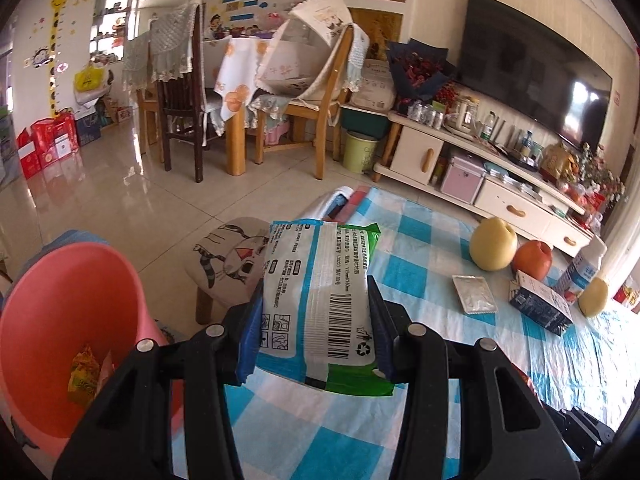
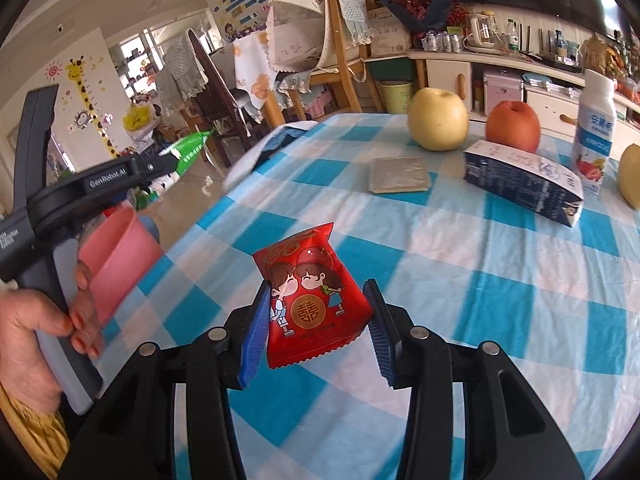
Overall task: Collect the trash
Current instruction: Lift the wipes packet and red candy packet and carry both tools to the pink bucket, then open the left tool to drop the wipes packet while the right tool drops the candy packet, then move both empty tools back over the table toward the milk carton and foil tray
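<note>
— Between the blue pads of the left gripper, what was it carrying?

— A white and green packet, barcode side up. Both pads pressed its long edges, jaws partly closed, and it stood off the checked tablecloth. The pink bin lay low to that gripper's left, with a yellow wrapper already in it.

— And the right gripper?

— It had a small red wrapper with a cartoon couple printed on it. The left pad touched the wrapper's edge. The right pad looked just clear of it, so I couldn't call it a firm two-sided pinch, though the wrapper was lifted above the cloth. Ahead of it on the table sat a flat silver sachet and a dark carton lying on its side.

— How would you have judged the handling?

— Both pieces seemed light, thin, crinkly film. Soft, likely to buckle under a squeeze and a bit slippery. The packet looked puffier, with some give.

— Where best to hold them?

— Across the middle of the body, I thought, not on the crimped end seams, which would fold or slide out. The red wrapper probably wanted a tighter grip before any tilt toward the bin.
</note>
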`<act>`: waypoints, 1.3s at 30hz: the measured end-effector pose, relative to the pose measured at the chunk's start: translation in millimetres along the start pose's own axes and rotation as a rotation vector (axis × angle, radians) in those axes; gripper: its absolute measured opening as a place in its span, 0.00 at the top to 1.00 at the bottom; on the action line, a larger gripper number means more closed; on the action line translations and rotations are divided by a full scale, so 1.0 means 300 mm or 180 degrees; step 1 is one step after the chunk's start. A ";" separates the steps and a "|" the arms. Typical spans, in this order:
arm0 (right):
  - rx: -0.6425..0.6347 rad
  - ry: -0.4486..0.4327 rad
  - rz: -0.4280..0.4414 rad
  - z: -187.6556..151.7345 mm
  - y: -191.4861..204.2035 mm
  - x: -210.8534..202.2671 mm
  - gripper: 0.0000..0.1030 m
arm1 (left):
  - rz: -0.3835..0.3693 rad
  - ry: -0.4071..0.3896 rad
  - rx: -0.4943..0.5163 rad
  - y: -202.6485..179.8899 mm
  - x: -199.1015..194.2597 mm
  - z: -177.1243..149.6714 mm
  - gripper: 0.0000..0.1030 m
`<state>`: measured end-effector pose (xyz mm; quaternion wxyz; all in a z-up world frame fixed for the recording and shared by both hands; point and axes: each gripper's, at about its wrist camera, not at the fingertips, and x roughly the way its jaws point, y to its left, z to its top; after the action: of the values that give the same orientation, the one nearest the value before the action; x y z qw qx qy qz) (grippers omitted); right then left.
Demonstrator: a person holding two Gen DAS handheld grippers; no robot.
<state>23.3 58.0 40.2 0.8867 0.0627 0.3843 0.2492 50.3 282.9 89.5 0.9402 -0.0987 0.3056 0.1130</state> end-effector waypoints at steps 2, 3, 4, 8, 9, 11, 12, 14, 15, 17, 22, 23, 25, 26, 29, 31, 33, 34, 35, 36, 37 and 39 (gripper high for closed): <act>0.0020 -0.0029 0.0067 0.018 0.039 0.006 0.55 | 0.0045 -0.0033 -0.0065 0.028 -0.009 0.006 0.54; 0.0012 -0.0042 0.0103 0.029 0.063 0.010 0.55 | 0.0047 -0.0039 -0.0120 0.046 -0.014 0.011 0.54; -0.0001 -0.0048 0.0129 0.038 0.083 0.015 0.55 | 0.0054 -0.0046 -0.0160 0.060 -0.020 0.015 0.54; -0.0107 -0.0050 0.0215 0.081 0.186 0.041 0.55 | 0.0187 -0.0183 -0.0288 0.142 -0.067 0.040 0.54; -0.0143 -0.0053 0.0232 0.092 0.212 0.047 0.55 | 0.0221 -0.0217 -0.0324 0.161 -0.079 0.044 0.54; -0.0206 -0.0066 0.0278 0.113 0.268 0.059 0.55 | 0.0309 -0.0294 -0.0441 0.214 -0.108 0.053 0.54; -0.0229 -0.0071 0.0306 0.124 0.293 0.064 0.55 | 0.0339 -0.0311 -0.0504 0.239 -0.118 0.053 0.54; -0.0301 -0.0086 0.0364 0.145 0.352 0.074 0.55 | 0.0413 -0.0326 -0.0687 0.304 -0.143 0.046 0.54; -0.0351 -0.0094 0.0394 0.156 0.389 0.079 0.55 | 0.0453 -0.0332 -0.0823 0.349 -0.156 0.039 0.54; -0.0464 -0.0103 0.0447 0.176 0.461 0.091 0.55 | 0.0520 -0.0343 -0.1056 0.429 -0.181 0.026 0.54; -0.0766 -0.0066 0.0598 0.220 0.656 0.142 0.55 | 0.0708 -0.0388 -0.1562 0.614 -0.231 -0.001 0.54; -0.0816 -0.0051 0.0632 0.223 0.693 0.155 0.55 | 0.0761 -0.0378 -0.1643 0.648 -0.235 -0.006 0.54; -0.0920 -0.0010 0.0716 0.223 0.770 0.188 0.55 | 0.0781 -0.0345 -0.1778 0.689 -0.233 -0.015 0.54; -0.0970 0.0023 0.0747 0.221 0.806 0.208 0.55 | 0.0773 -0.0325 -0.1842 0.709 -0.230 -0.020 0.54; -0.1127 0.0126 0.0792 0.202 0.903 0.278 0.55 | 0.0827 -0.0300 -0.1935 0.753 -0.228 -0.028 0.54; -0.1213 0.0196 0.0824 0.191 0.951 0.327 0.55 | 0.0876 -0.0279 -0.1954 0.770 -0.218 -0.025 0.53; -0.1283 0.0297 0.0846 0.179 0.987 0.376 0.53 | 0.0943 -0.0216 -0.2018 0.788 -0.199 -0.029 0.41; -0.1306 0.0379 0.0858 0.176 1.000 0.406 0.51 | 0.0949 -0.0198 -0.2061 0.800 -0.195 -0.031 0.40; -0.1313 0.0399 0.0794 0.172 1.006 0.423 0.50 | 0.0949 -0.0191 -0.2103 0.812 -0.193 -0.034 0.39; -0.1308 0.0422 0.0724 0.168 1.005 0.440 0.49 | 0.0961 -0.0189 -0.2117 0.810 -0.190 -0.037 0.37; -0.1273 0.0461 0.0715 0.166 1.000 0.454 0.49 | 0.0978 -0.0183 -0.2102 0.809 -0.187 -0.038 0.35; -0.1203 0.0466 0.0662 0.157 0.985 0.452 0.39 | 0.0992 -0.0178 -0.2048 0.795 -0.179 -0.033 0.30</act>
<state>19.2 384.6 74.2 0.8220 -0.0835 0.3856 0.4107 -62.5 500.0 85.9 0.8405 -0.3389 0.2399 0.3481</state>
